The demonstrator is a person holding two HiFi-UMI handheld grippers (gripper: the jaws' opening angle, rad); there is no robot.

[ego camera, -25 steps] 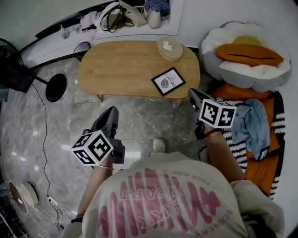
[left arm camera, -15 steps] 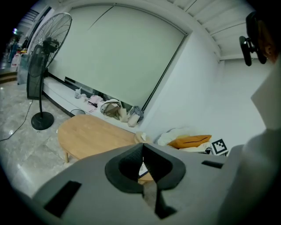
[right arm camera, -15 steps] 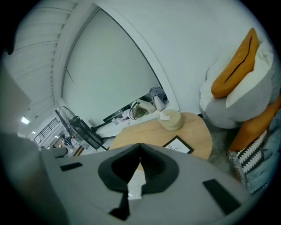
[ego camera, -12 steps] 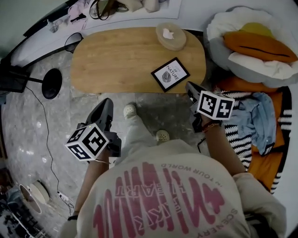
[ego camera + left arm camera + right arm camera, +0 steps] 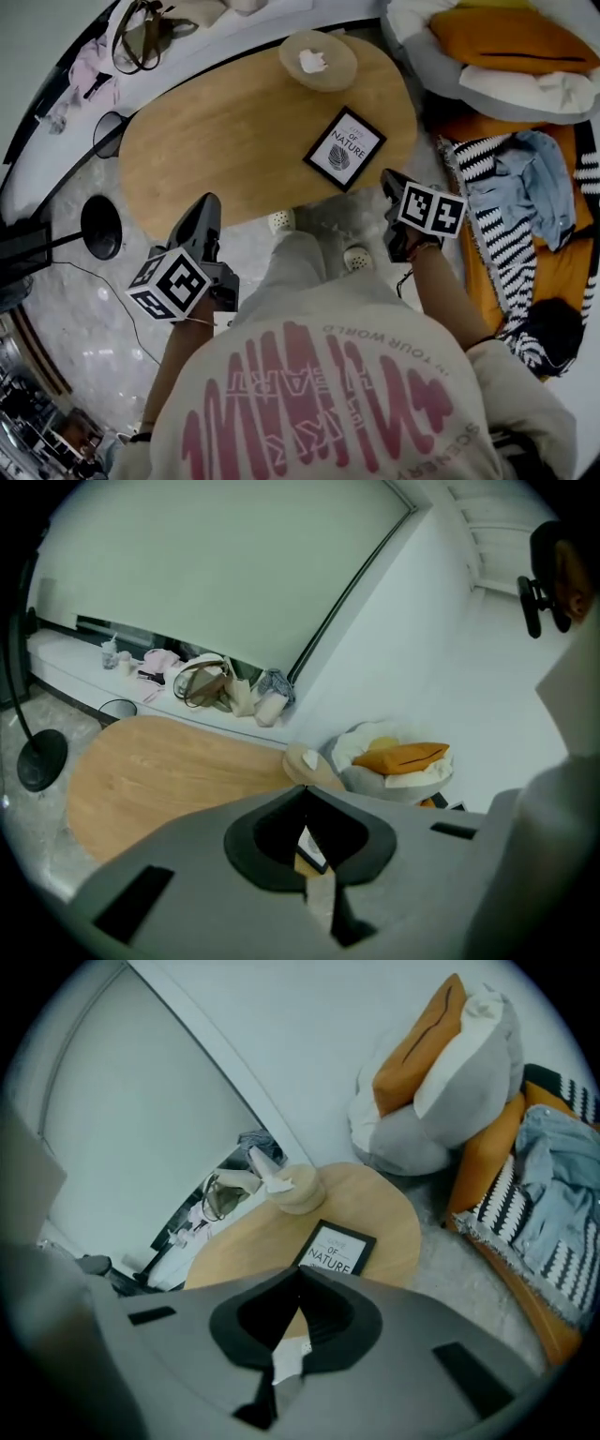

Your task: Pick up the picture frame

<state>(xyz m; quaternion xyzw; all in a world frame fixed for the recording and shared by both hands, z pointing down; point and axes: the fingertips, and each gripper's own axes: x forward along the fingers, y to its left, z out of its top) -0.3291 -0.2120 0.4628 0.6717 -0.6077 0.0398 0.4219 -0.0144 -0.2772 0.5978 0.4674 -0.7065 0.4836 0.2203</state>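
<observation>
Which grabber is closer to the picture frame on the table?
Right. The right gripper hovers just past the edge of the table, close beside the picture frame, not touching it. The left gripper sits far across, off the table's near edge toward its other end.

Oval light-wood low table (image 5: 216, 150): the left part of the top is bare, free to sweep across. Black-framed print (image 5: 345, 148) lies flat near the right end with bare wood all round it. The lane from the right gripper (image 5: 385, 177) to its near corner is open, nothing between. Round beige dish (image 5: 319, 59) sits beyond the print, apart from it. Grey-and-orange cushion pile (image 5: 497, 56) and blue denim garment (image 5: 520, 187) crowd the table's right end, so that side is tight. Person's pale slippers (image 5: 281, 221) stand at the near edge, between the grippers. Black round stand base (image 5: 101, 226) is on the floor, left of the left gripper (image 5: 208, 202).
</observation>
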